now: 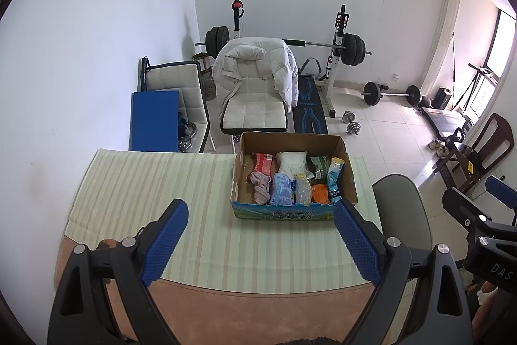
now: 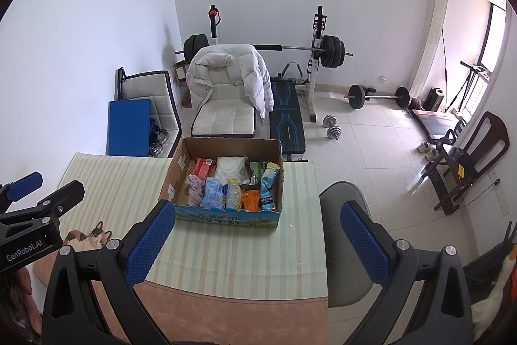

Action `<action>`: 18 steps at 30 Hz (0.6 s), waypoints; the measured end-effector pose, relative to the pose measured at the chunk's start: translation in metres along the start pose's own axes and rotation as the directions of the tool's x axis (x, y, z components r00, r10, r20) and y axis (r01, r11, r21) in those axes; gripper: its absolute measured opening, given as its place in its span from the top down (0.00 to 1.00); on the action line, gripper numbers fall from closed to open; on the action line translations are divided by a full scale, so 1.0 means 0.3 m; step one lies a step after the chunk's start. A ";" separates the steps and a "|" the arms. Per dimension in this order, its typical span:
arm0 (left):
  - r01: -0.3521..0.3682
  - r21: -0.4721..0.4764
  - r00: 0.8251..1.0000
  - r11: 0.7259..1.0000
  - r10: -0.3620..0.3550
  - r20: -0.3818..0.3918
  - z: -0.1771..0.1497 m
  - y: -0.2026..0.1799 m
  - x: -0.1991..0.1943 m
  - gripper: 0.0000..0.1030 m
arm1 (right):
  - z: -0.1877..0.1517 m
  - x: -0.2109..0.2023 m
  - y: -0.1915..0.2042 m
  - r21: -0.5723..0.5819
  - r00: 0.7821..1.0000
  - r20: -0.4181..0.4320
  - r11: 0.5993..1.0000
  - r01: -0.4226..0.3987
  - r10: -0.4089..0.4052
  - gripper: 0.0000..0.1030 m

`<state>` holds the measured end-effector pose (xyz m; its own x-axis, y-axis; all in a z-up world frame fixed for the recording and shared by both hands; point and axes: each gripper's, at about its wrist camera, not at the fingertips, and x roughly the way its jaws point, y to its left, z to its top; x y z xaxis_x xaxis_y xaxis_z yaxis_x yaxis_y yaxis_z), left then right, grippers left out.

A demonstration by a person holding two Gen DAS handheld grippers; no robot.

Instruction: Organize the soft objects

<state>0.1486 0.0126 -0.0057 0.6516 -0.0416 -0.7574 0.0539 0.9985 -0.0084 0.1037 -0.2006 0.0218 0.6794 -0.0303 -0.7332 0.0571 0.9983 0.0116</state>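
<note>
An open cardboard box [image 1: 342, 157] [image 2: 181, 162] stands on the far right part of the striped table cloth [image 1: 161, 180] [image 2: 106, 183]. Inside lie several soft packets: a pink cloth [image 1: 261, 185] [image 2: 195, 188], a white pouch [image 1: 292, 164] [image 2: 231, 168], a red packet [image 1: 263, 163], an orange packet [image 1: 320, 194] [image 2: 251, 199] and light blue packets [image 1: 282, 188] [image 2: 211, 191]. My left gripper [image 1: 261, 215] hovers open in front of the box, nothing between its blue pads. My right gripper [image 2: 258, 219] is open too, empty, near the box's front right corner.
A grey chair [image 1: 404, 215] [image 2: 345, 215] stands right of the table. Behind the table are a white chair with a white puffer jacket [image 1: 255, 67] [image 2: 229, 70], a blue pad [image 1: 155, 118], a weight bench with barbell [image 1: 323, 44] and dumbbells [image 1: 352, 122] on the tiled floor.
</note>
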 end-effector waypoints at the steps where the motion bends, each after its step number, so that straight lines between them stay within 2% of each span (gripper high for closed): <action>1: 0.001 0.000 1.000 1.000 -0.001 -0.001 0.001 -0.002 -0.005 0.10 | 0.001 0.000 -0.001 0.000 1.000 0.002 1.000 0.000 0.000 0.00; 18: 0.005 0.002 1.000 1.000 -0.005 -0.001 -0.001 -0.006 -0.002 0.10 | 0.008 0.004 0.003 -0.008 1.000 0.005 1.000 -0.006 0.006 0.00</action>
<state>0.1480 0.0108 -0.0054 0.6503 -0.0469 -0.7582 0.0593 0.9982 -0.0109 0.1064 -0.2000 0.0225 0.6832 -0.0247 -0.7298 0.0471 0.9988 0.0103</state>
